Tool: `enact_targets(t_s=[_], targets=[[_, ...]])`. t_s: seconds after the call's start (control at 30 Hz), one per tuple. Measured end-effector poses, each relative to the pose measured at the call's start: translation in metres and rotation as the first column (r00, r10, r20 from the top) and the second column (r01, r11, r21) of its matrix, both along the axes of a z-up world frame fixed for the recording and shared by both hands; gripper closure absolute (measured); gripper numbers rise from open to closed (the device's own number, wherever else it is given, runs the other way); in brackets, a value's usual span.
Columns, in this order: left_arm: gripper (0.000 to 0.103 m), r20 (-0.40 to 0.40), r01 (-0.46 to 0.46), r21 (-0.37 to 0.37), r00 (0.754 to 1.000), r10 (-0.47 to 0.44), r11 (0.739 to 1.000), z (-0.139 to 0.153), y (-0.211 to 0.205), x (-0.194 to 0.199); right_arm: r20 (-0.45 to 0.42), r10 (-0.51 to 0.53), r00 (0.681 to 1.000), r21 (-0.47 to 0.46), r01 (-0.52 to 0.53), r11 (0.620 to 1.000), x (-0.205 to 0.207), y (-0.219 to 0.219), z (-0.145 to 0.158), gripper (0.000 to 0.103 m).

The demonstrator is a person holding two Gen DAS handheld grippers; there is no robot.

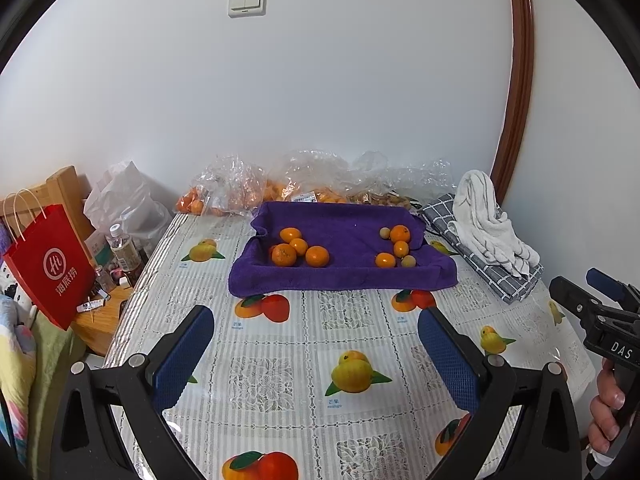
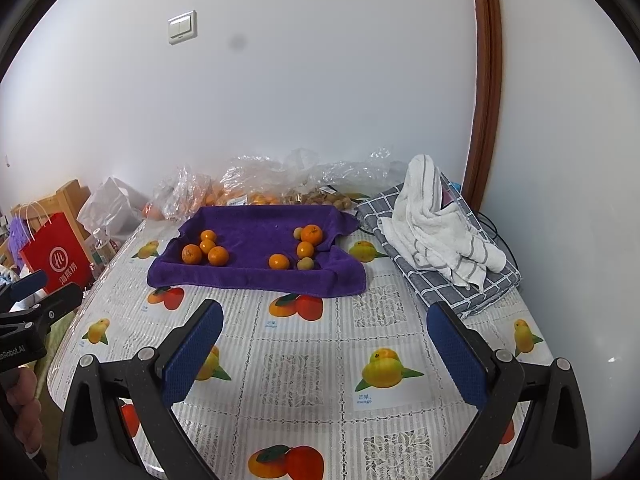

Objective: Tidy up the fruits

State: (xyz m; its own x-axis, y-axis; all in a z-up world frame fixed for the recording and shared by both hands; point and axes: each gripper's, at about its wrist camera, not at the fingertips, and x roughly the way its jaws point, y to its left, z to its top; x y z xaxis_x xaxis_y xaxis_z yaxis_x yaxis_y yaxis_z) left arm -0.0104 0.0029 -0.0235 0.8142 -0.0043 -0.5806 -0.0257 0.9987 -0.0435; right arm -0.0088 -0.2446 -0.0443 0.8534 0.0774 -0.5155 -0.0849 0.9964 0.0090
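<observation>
Above the table, left gripper and right gripper gape wide, empty, short of the purple towel

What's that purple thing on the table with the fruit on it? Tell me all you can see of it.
The purple towel looks like soft, fuzzy cloth draped over something tray-shaped, so its edges rise and its middle dips. It lies on the fruit-print tablecloth near the wall. Oranges cluster at its left; more oranges with two small pale fruits sit at right. Neither claw touches it.
</observation>
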Motion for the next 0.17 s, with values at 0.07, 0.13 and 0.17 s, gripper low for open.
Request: enact_targets(t_s=[0.07,0.13,0.17], targets=[[0.0,-0.001,-0.001,0.005,1.0,0.001,1.0,0.0,-0.0002,0.0004,-0.002,0.003,1.0,-0.002,-0.003,1.0,0.0003,0.0018,-0.0003,0.002],[0.0,0.0,-0.002,0.01,1.0,0.002,1.0,0.0,0.0003,0.001,-0.002,0.004,1.0,-0.006,-0.004,1.0,0.0001,0.0028,-0.0009,0.002],[0.0,0.002,-0.003,0.015,1.0,0.003,1.0,-0.0002,0.0002,0.0013,-0.003,0.005,1.0,-0.007,-0.005,1.0,0.0007,0.0034,-0.0014,0.002]])
